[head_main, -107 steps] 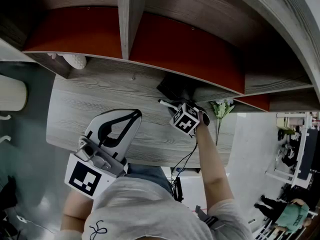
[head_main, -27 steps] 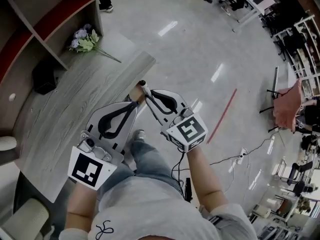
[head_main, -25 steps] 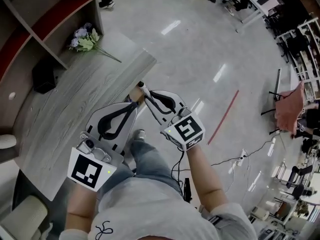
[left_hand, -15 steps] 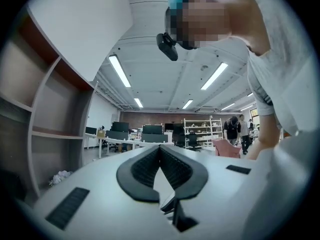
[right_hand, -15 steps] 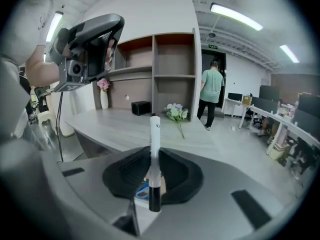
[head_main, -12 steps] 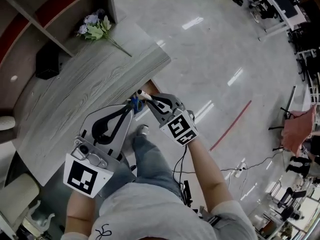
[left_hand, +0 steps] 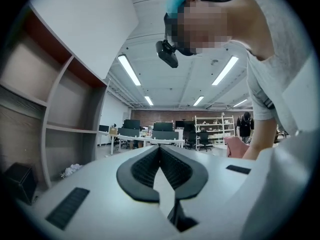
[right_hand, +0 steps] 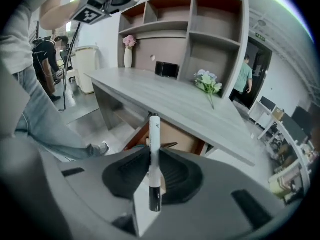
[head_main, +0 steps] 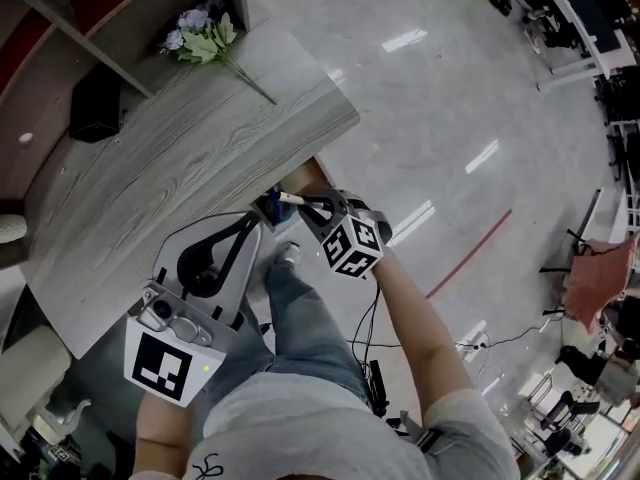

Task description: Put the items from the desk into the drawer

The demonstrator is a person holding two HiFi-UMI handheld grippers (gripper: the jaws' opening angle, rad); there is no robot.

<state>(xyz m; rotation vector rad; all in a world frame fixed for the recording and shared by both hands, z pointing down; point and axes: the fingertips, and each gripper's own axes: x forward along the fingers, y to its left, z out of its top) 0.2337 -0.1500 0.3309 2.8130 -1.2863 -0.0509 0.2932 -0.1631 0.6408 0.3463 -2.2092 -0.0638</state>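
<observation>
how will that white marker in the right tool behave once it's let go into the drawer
Probably stiff and light: the marker sticks straight out of the right tool with no sag. Its round, smooth barrel looks apt to roll or slip once released in the drawer.

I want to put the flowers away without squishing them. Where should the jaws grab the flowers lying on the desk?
Probably the thin stem, not the blooms. The flowers lie flat on the desk, with the bare stem stretched out over open desktop, so come straight down from above with the jaws across the stem. The soft heads would likely crush.
</observation>
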